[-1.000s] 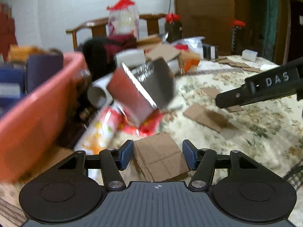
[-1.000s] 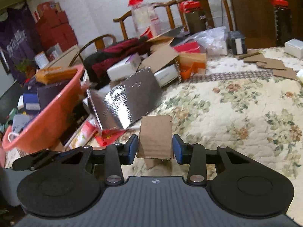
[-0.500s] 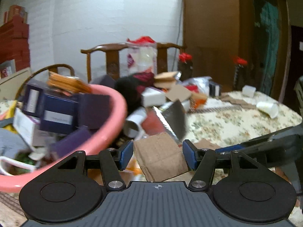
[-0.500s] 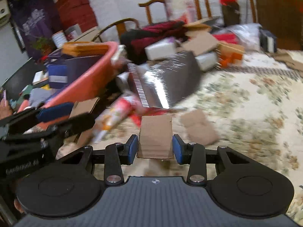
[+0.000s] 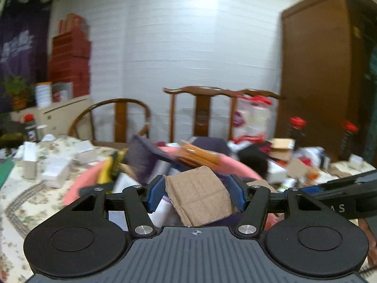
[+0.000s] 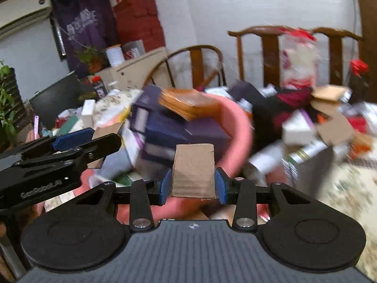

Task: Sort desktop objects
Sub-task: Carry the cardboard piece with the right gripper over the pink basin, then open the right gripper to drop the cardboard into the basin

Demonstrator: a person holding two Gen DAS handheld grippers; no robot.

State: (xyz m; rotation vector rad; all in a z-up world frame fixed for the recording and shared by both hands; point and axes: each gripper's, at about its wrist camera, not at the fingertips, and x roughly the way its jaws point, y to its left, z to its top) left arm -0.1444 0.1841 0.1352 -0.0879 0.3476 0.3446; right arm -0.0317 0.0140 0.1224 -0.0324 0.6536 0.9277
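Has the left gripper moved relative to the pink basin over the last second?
Yes. The left gripper, shut on its cardboard piece, swung left and up from the floral tablecloth to above the pink basin.

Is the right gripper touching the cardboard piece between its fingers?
Touching. In the right wrist view, both blue pads of the right gripper press against the side edges of the cardboard piece, with no gap visible.

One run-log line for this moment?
left gripper: shut on torn cardboard | right gripper: shut on cardboard strip | both at pink basin

Left gripper [image 5: 195,192]: black linkage arms; blue pads; silver screws; right gripper [image 6: 192,184] same; ribbed grey housing.
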